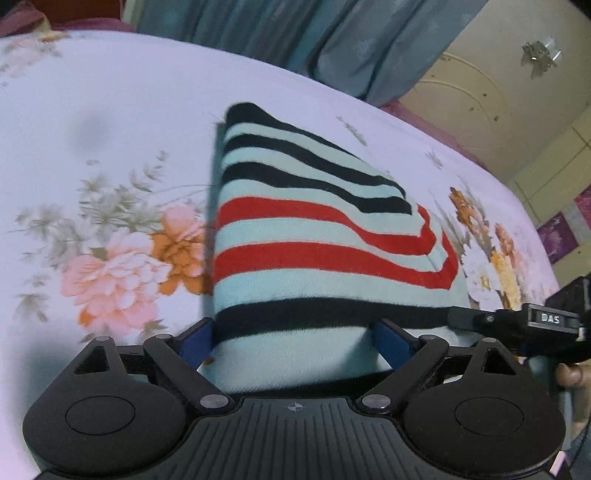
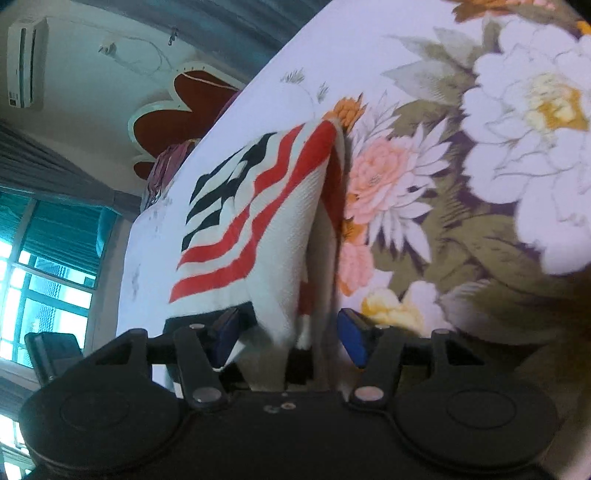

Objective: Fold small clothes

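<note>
The striped garment (image 1: 314, 229) lies folded on the bed (image 1: 110, 110), its near edge between both tools — left tool (image 1: 295, 343) wide, right tool (image 2: 291, 332) half-open, neither pinching — stripes running crosswise.

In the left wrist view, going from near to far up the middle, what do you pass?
Left hand-held gripper → striped garment → floral bedsheet → teal curtain.
</note>
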A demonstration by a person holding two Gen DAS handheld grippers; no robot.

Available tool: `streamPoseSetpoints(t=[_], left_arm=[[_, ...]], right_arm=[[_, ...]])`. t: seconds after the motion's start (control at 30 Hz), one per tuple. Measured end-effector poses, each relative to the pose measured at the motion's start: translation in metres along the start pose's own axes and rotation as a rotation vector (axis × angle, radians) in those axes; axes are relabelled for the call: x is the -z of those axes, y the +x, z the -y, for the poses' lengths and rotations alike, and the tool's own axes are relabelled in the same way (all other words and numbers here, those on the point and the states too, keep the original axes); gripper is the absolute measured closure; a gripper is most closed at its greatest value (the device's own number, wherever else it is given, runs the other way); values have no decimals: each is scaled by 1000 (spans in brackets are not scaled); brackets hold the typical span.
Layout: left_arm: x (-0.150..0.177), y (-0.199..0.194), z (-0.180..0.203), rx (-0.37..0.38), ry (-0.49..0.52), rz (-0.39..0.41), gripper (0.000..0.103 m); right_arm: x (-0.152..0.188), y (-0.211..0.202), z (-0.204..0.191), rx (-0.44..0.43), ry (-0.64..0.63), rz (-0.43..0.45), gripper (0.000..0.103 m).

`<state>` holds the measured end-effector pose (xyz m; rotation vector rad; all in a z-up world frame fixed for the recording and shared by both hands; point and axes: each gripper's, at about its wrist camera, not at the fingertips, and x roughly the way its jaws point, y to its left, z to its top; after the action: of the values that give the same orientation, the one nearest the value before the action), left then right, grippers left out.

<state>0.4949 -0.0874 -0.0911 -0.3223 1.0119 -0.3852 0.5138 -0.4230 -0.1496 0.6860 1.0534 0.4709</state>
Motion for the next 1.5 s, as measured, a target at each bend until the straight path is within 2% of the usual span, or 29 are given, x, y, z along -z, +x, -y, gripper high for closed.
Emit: streamPoseSetpoints(t=[0.07,0.13,0.2,0.3,0.37,0.47,0.63,0.77,0.93,1.17,1.37,1.47,1.5], left_arm=[[-2,6,1,4,-1,-2,13],[-4,11,3,1,-3,0,13],[-6,14,8,-16,22,2,13],[-9,15,16,-19,68,4,29],[-11,8,19,-7,116,15,45],[-15,-2,18,23,151,37,52],[-21,-30,9,75,169,98,53],[-30,-60,-15,93,177,129,53],[-32,-96,-59,65,170,162,53],[-27,-132,-131,-14,140,159,53],[-16,-121,-182,-58,113,101,50],[-5,-111,-197,-17,79,110,42],[-4,-108,-197,-10,69,111,42]], right_arm=[[-3,9,-7,10,-16,-9,54],[-5,16,-18,47,-49,-11,56],[-3,22,-34,112,-117,-2,61],[8,26,-60,211,-240,20,68],[13,28,-75,257,-294,43,69],[21,28,-95,300,-336,83,70],[30,22,-137,338,-433,128,70],[36,28,-173,350,-479,152,71],[48,53,-205,324,-522,152,71],[72,117,-242,269,-533,105,71],[90,160,-239,240,-461,51,70],[97,170,-219,289,-399,29,70],[97,168,-209,271,-357,35,71]])
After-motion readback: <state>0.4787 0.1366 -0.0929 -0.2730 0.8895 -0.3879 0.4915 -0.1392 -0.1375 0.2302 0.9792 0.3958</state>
